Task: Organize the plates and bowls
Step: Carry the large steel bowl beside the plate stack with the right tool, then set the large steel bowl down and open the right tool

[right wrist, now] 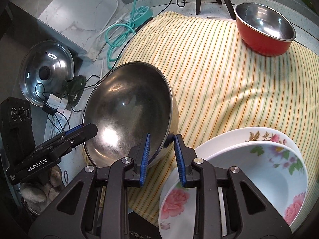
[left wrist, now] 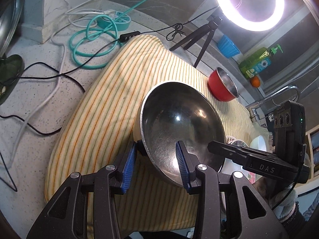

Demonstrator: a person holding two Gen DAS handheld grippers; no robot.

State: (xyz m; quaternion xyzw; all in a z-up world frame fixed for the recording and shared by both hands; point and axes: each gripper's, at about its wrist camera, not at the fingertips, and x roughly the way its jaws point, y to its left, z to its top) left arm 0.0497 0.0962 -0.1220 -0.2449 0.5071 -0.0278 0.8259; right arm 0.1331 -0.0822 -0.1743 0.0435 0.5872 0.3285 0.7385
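Observation:
A large steel bowl [left wrist: 179, 123] sits tilted on the striped yellow cloth [left wrist: 111, 107]; it also shows in the right wrist view [right wrist: 129, 107]. My left gripper [left wrist: 155, 149] is open, its fingers straddling the bowl's near-left rim. My right gripper [right wrist: 161, 141] is open, its fingers straddling the bowl's right rim. A red bowl with a steel inside [right wrist: 265, 29] stands at the cloth's far right, also seen in the left wrist view [left wrist: 222, 86]. Stacked white floral plates [right wrist: 259, 171] lie at the near right.
A ring light on a tripod [left wrist: 245, 4] stands behind the cloth. A teal power strip and looped cables [left wrist: 103, 25] lie on the counter at the back left. A pot lid [right wrist: 46, 71] leans at the left. A faucet [left wrist: 279, 97] and soap bottle [left wrist: 257, 61] are at the right.

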